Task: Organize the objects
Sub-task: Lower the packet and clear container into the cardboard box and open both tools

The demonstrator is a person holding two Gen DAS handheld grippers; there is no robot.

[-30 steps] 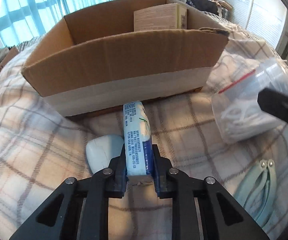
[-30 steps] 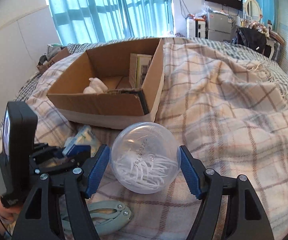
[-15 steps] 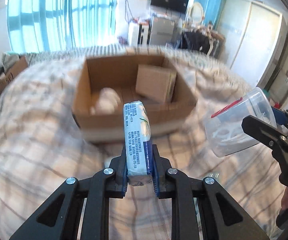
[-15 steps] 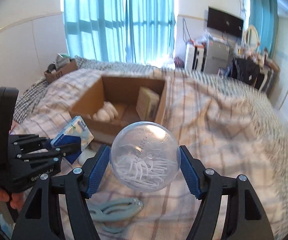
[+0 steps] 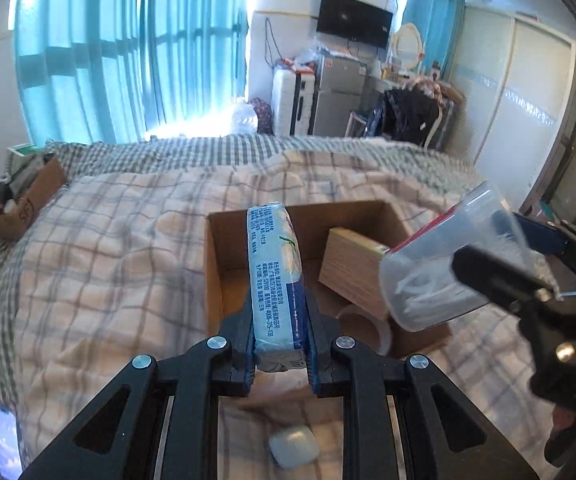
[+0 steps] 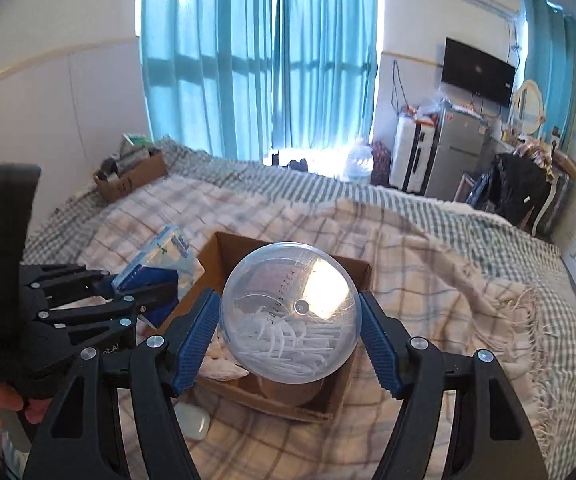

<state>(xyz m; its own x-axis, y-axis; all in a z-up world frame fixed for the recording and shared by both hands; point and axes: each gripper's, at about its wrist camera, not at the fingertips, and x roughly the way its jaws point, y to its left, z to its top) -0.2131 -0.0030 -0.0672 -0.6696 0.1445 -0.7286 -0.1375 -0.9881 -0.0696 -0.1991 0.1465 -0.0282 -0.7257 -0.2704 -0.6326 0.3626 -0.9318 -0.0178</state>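
Note:
My left gripper (image 5: 280,328) is shut on a blue-and-white tissue pack (image 5: 273,276) and holds it above the open cardboard box (image 5: 213,264). My right gripper (image 6: 290,320) is shut on a clear round container of white picks (image 6: 288,312), held over the same box (image 6: 352,264). The container also shows in the left wrist view (image 5: 444,276), and the tissue pack in the right wrist view (image 6: 155,260). Inside the box are a tan carton (image 5: 348,268) and a roll of clear tape (image 5: 364,324).
The box sits on a plaid blanket (image 5: 99,264) on a bed. A small white case (image 5: 294,446) lies on the blanket in front of the box. A smaller cardboard box (image 5: 23,208) is at the bed's far left. A phone (image 5: 3,436) lies at lower left.
Both grippers have risen from blanket level to above the box, carrying the tissue pack and the clear container forward over it. The white case and pale tool stayed on the blanket.

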